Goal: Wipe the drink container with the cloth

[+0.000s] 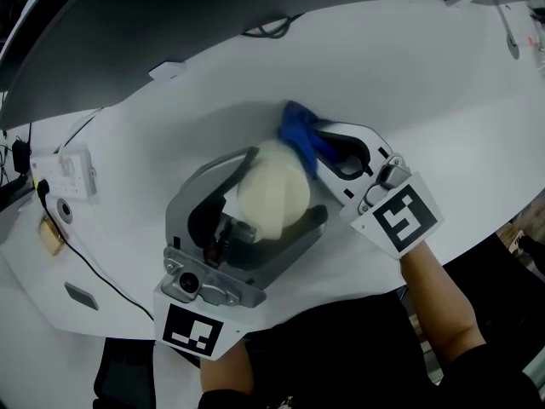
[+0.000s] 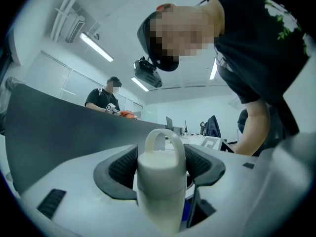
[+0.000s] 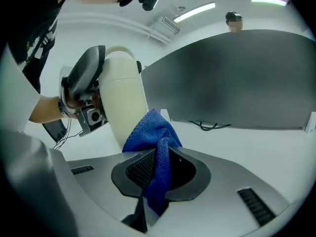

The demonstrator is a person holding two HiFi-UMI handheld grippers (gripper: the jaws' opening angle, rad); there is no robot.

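Note:
A cream drink container [image 1: 272, 191] with a loop handle on its cap lies level above the white table, clamped across its body by my left gripper [image 1: 277, 196]. In the left gripper view the container [image 2: 162, 177] fills the gap between the jaws. My right gripper [image 1: 317, 153] is shut on a blue cloth [image 1: 300, 135], which presses against the container's far side. In the right gripper view the cloth [image 3: 154, 147] hangs between the dark pads and touches the container [image 3: 124, 95].
A white power strip [image 1: 61, 174] with cables lies at the table's left edge. A black cable [image 1: 268, 30] runs along the dark partition [image 1: 153, 32] at the back. Another person [image 2: 104, 98] stands behind that partition.

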